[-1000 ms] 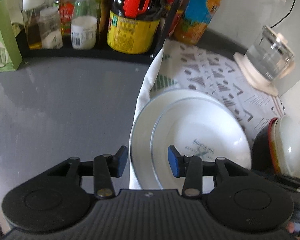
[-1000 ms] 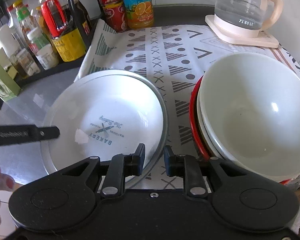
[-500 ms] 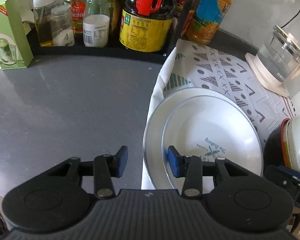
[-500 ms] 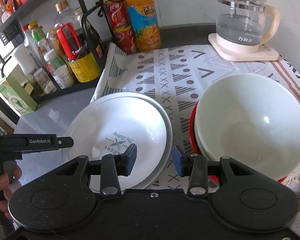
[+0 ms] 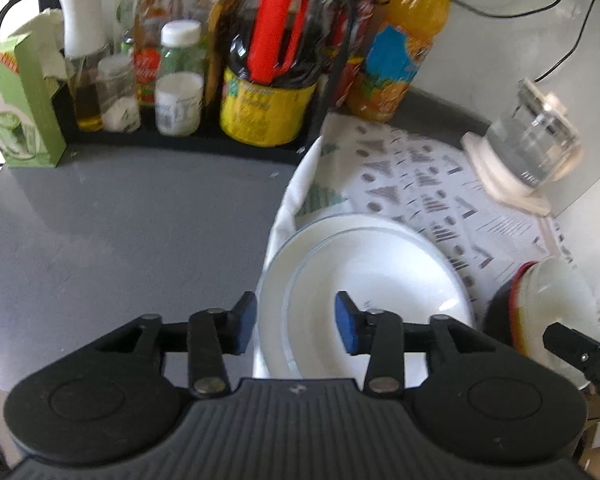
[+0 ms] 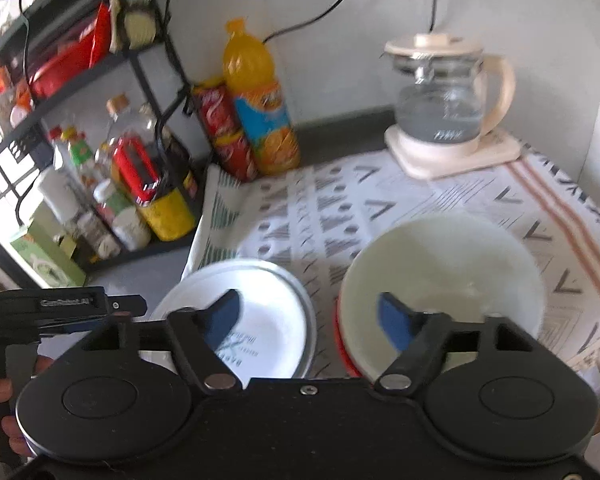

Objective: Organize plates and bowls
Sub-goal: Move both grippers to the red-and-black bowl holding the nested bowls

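the plates (image 5: 364,280), stacked on the cloth (image 6: 420,208) beside the bowls (image 6: 452,264), bore blurred "bakery" print; left gripper (image 5: 296,322) part open, empty; right gripper (image 6: 308,316) just opened wide, empty.

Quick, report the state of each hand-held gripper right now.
Left hand-held gripper: open, holding nothing, above the stacked plates' rim.
Right hand-held gripper: jaws just opened wide, empty.
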Tool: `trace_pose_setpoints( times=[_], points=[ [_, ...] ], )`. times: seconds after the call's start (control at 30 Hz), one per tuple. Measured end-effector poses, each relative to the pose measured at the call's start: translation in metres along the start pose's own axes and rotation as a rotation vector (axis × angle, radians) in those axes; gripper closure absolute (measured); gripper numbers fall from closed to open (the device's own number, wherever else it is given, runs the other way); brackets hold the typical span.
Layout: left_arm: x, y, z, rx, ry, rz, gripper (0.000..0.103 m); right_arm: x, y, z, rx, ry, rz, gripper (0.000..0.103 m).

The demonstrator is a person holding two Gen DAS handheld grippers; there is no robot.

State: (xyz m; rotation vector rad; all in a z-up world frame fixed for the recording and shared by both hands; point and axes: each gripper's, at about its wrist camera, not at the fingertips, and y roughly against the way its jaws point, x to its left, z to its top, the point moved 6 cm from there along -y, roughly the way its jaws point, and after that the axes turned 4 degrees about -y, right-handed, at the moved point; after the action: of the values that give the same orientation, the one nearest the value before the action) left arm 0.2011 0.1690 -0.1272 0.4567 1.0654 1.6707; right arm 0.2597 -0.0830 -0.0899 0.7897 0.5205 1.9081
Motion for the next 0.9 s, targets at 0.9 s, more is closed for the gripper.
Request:
trace_pose_setpoints(
  times=[0.9],
  points=[
    [-0.136,0.012,0.010,-0.098,-0.127,-0.253,0.022,-0.115,0.029,-0.001,-0.135,-0.161,-0.218,0.000]
  ],
)
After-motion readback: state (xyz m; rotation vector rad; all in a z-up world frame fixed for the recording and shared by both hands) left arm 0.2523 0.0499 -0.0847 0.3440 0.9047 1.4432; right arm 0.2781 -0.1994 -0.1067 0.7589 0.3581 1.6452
